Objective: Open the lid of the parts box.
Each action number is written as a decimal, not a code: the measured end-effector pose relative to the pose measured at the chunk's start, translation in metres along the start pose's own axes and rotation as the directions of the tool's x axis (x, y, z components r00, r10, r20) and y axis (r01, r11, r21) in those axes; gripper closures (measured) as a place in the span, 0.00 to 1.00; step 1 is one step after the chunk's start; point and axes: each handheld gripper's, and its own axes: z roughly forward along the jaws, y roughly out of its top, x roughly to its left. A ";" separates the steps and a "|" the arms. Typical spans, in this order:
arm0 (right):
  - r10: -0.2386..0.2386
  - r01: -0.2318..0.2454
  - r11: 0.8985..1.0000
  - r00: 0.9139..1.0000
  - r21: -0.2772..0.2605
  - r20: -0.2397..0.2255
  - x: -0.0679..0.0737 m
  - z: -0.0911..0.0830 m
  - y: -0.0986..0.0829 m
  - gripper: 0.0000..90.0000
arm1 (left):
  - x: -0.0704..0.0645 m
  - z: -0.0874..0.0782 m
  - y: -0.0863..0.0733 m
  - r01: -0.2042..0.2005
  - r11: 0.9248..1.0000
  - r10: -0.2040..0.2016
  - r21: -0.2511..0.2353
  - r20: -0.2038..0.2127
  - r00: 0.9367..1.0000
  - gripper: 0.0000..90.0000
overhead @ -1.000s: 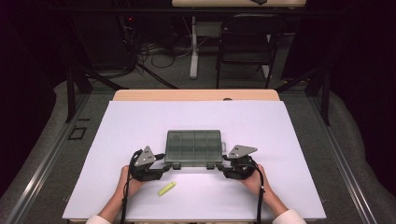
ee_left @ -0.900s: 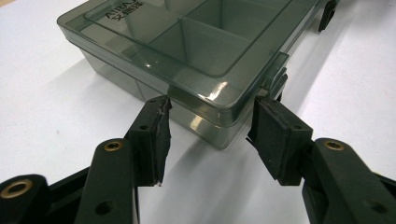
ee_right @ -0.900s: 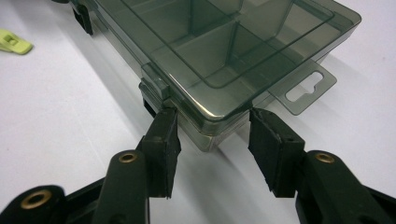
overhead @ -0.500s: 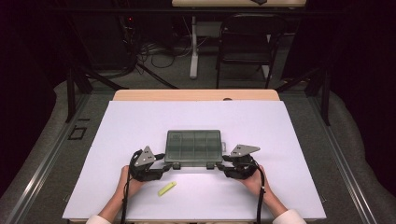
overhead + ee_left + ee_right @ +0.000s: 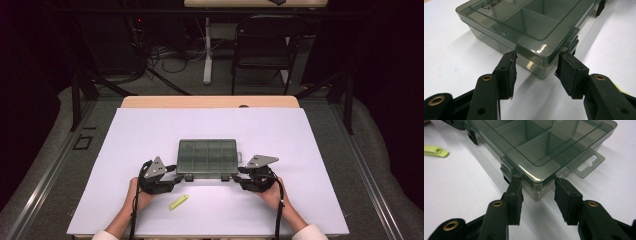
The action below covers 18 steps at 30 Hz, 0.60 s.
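At the near corners of the compartment box point(image 5: 207, 158) my left gripper point(image 5: 536, 72) and right gripper point(image 5: 537, 196) stood apart, straddling; I judged squeezing evenly, clear of the latches point(image 5: 507, 166), best.

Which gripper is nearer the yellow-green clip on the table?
Left. The left gripper sits at the compartment box's near-left corner, with the yellow-green clip just in front of it. The right gripper is at the near-right corner, farther from the clip.
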 end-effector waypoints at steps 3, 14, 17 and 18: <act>-0.041 0.041 0.999 0.999 0.018 0.020 0.003 0.000 0.001 0.64 | 0.000 -0.001 0.001 -0.007 1.000 0.007 0.010 -0.002 1.000 0.56; -0.054 0.052 0.998 0.998 0.037 0.044 0.006 0.000 0.002 0.64 | 0.000 0.000 0.001 -0.003 1.000 0.003 0.003 -0.010 1.000 0.54; -0.044 0.043 0.999 0.998 0.024 0.047 0.006 0.001 0.002 0.63 | 0.000 0.001 0.001 -0.002 1.000 0.002 0.002 -0.007 1.000 0.55; -0.044 0.043 0.999 0.998 0.023 0.046 0.005 0.001 0.002 0.63 | 0.000 0.001 0.001 -0.002 1.000 0.002 0.002 -0.007 1.000 0.55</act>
